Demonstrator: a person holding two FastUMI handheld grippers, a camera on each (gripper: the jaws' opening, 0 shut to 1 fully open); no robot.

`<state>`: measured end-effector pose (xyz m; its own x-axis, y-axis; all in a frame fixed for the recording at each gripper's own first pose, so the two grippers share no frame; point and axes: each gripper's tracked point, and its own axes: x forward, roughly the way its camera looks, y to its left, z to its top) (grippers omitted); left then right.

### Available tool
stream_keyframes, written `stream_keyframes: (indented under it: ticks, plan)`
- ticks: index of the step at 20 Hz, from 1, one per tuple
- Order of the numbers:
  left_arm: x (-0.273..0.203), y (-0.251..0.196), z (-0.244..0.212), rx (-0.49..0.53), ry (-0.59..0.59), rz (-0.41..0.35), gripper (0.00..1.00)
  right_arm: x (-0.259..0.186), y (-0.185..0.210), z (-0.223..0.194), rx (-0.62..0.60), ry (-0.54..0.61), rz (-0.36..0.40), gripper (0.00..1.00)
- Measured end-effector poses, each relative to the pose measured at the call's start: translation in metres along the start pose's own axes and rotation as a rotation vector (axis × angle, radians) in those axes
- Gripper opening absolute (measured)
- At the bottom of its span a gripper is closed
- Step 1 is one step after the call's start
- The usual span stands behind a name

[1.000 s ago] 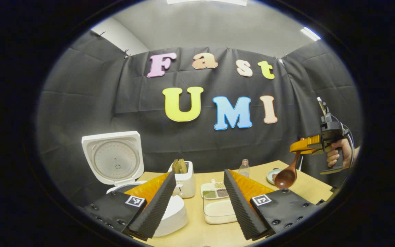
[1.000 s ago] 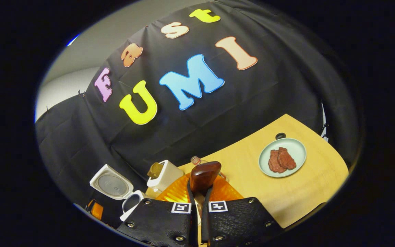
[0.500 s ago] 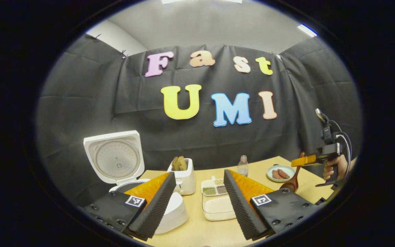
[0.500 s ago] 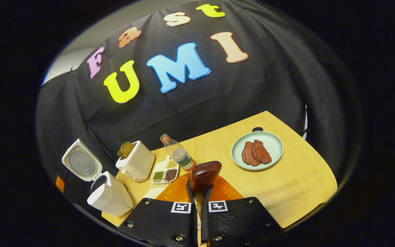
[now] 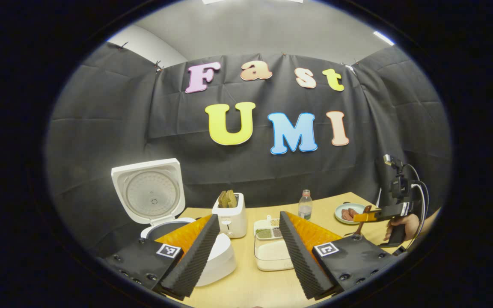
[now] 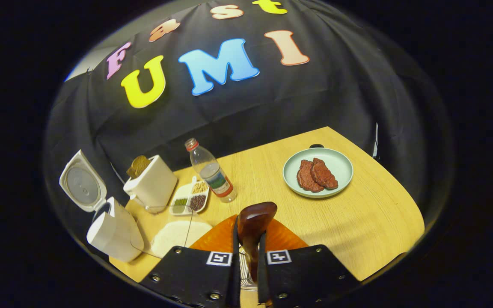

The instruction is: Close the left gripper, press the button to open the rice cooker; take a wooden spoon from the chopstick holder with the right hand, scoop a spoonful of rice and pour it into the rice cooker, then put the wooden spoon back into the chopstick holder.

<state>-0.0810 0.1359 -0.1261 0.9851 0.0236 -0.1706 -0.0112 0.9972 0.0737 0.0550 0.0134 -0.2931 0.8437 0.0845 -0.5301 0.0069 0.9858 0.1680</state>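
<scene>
a: what am i looking at?

b: i'm working two hand-held grippers at a wooden table (image 6: 370, 222). the rice cooker (image 5: 173, 222) stands at the left with its lid up, so the button step looks done. my left gripper (image 5: 246, 252) hovers near it, fingers spread wide and holding nothing.

a: and the spoon?

b: my right gripper (image 6: 247, 256) is pinching the wooden spoon (image 6: 253, 224) by its handle, bowl pointing forward over the table. a wire rim shows just under the fingers; i can't tell if it's the chopstick holder. the clear box of rice (image 6: 173, 233) sits to the left, between the spoon and the cooker.

a: how should the scoop go?

b: i judge scooping comes next. i'd swing left over the box, tip the bowl down, draw it through, then level it before lifting, and steer clear of the bottle (image 6: 210, 171) and the toaster (image 6: 152, 186).
</scene>
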Motion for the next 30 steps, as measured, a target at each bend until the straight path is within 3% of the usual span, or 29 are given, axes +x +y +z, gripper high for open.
stream_keyframes:
  ticks: [3, 10, 16, 24, 30]
  plan:
    - [0.004, -0.003, 0.001, -0.013, -0.008, -0.004, 0.97, -0.022, -0.024, 0.021, -0.108, -0.088, -0.07, 0.99]
    - [0.031, -0.003, 0.009, -0.056, -0.013, -0.013, 0.97, -0.109, 0.011, 0.108, -0.208, -0.328, -0.011, 0.99]
    - [0.055, 0.027, 0.038, -0.062, -0.037, 0.025, 0.97, -0.152, 0.046, 0.169, -0.235, -0.462, 0.03, 0.99]
    - [0.074, 0.109, 0.076, -0.062, -0.056, 0.15, 0.96, -0.166, 0.061, 0.205, -0.197, -0.515, 0.026, 0.99]
    - [0.111, 0.205, 0.108, -0.11, -0.034, 0.333, 0.97, -0.153, 0.069, 0.199, -0.205, -0.475, 0.044, 0.99]
